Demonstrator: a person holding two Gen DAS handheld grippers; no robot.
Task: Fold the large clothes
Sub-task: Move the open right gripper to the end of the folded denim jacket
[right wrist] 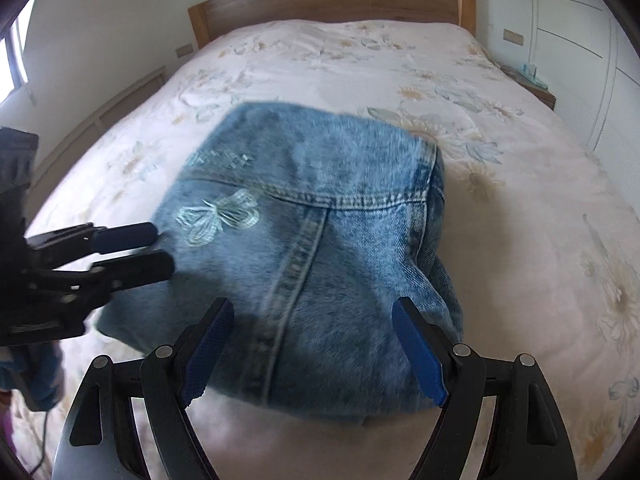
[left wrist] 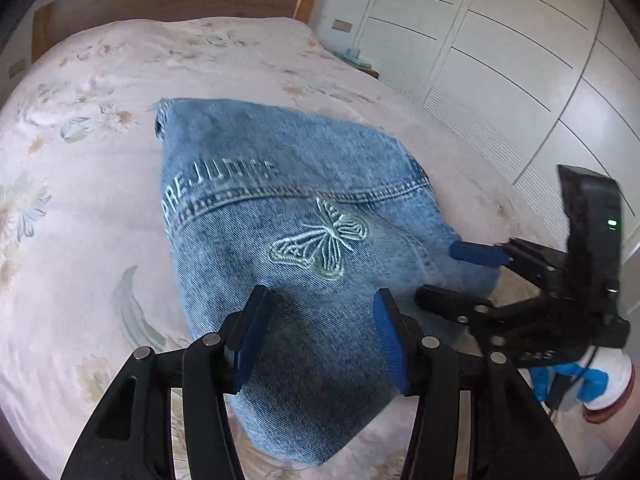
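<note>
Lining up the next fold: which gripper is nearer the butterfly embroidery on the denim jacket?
Left. The left gripper hovers just beside the butterfly; the right gripper sits farther off, over the centre seam.

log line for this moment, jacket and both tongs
denim jacket: folded, on bed | left tongs: open, empty, over jacket | right tongs: open, empty, over jacket

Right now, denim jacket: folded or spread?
Folded: the denim jacket lies as a compact bundle on the bed, layered edges at its right side.
</note>
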